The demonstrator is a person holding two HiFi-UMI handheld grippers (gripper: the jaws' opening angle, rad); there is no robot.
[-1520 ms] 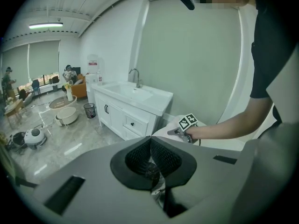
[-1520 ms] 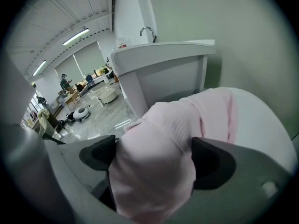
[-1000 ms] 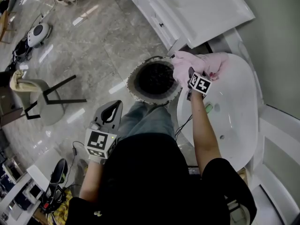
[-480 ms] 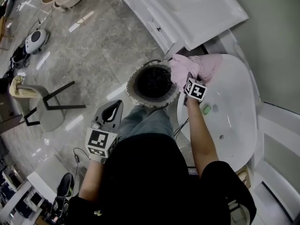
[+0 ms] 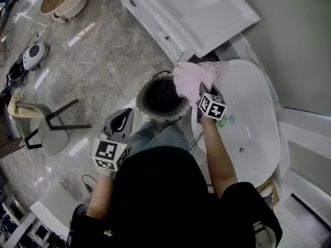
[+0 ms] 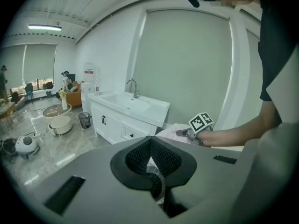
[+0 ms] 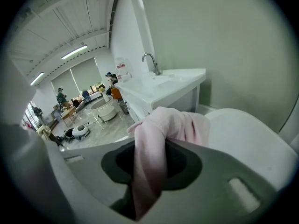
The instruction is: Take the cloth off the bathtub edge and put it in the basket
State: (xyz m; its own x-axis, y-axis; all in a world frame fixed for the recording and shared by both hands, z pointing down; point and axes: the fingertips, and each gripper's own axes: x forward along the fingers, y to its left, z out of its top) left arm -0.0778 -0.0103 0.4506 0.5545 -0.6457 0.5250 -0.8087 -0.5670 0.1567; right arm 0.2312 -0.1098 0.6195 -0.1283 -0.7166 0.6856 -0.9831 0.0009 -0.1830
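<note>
The pink cloth (image 5: pixel 192 78) drapes over the near end of the white bathtub (image 5: pixel 252 123), its left part hanging toward the round dark basket (image 5: pixel 162 95) on the floor beside the tub. My right gripper (image 5: pixel 201 94) is shut on the cloth; in the right gripper view a fold of the pink cloth (image 7: pixel 150 157) runs down between the jaws. My left gripper (image 5: pixel 120 125) hangs low at my left side, away from the tub, jaws shut with nothing in them; the left gripper view shows its closed jaws (image 6: pixel 150 164).
A white vanity cabinet with sink (image 5: pixel 189 12) stands just behind the basket. A grey chair (image 5: pixel 44 120) stands to the left on the marble floor, and a robot vacuum (image 5: pixel 32 53) lies farther back. A green item (image 5: pixel 223 120) lies inside the tub.
My right gripper closed on the pink cloth and has drawn it slightly left toward the basket. The left gripper has barely moved.
</note>
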